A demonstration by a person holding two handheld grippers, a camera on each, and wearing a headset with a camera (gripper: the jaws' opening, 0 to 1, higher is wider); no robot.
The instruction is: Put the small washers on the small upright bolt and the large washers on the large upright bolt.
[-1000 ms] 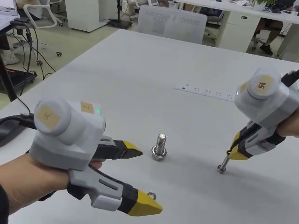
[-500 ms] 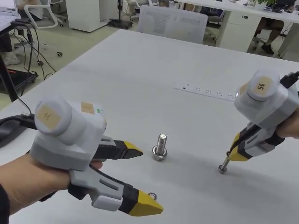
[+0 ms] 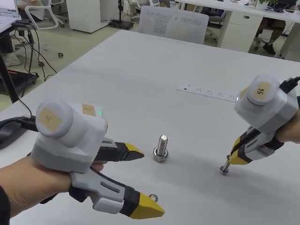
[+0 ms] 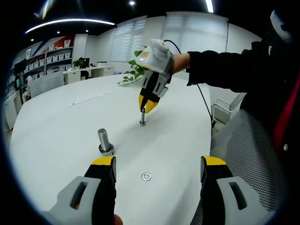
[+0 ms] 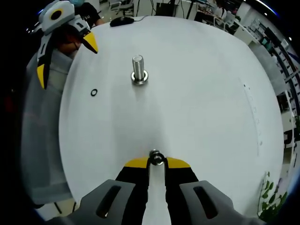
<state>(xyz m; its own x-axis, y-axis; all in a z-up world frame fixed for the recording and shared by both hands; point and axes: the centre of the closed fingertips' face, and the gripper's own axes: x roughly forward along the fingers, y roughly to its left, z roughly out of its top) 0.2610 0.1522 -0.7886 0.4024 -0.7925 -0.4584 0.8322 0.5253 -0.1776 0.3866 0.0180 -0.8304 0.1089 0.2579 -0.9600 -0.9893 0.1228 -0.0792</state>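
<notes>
The large upright bolt (image 3: pixel 161 147) (image 4: pixel 105 141) (image 5: pixel 138 70) stands mid-table with a washer round its base. To its right is the small upright bolt (image 3: pixel 225 166) (image 4: pixel 142 117). My right gripper (image 3: pixel 238 153) (image 4: pixel 149 104) (image 5: pixel 156 161) is at that bolt's top, shut on a small washer (image 5: pixel 156 157) that sits over the bolt's tip. My left gripper (image 3: pixel 142 180) (image 4: pixel 159 164) (image 5: pixel 65 44) hovers open near the front left, holding nothing. A loose washer (image 3: pixel 153 197) (image 4: pixel 146 176) (image 5: pixel 94 92) lies flat on the table beside the left gripper's nearer jaw.
The white table (image 3: pixel 140 84) stretches far back, with a white power strip (image 3: pixel 206 92) lying beyond the bolts. Office chairs, desks and cables surround the table. A mesh chair (image 4: pixel 248 140) stands by the table edge.
</notes>
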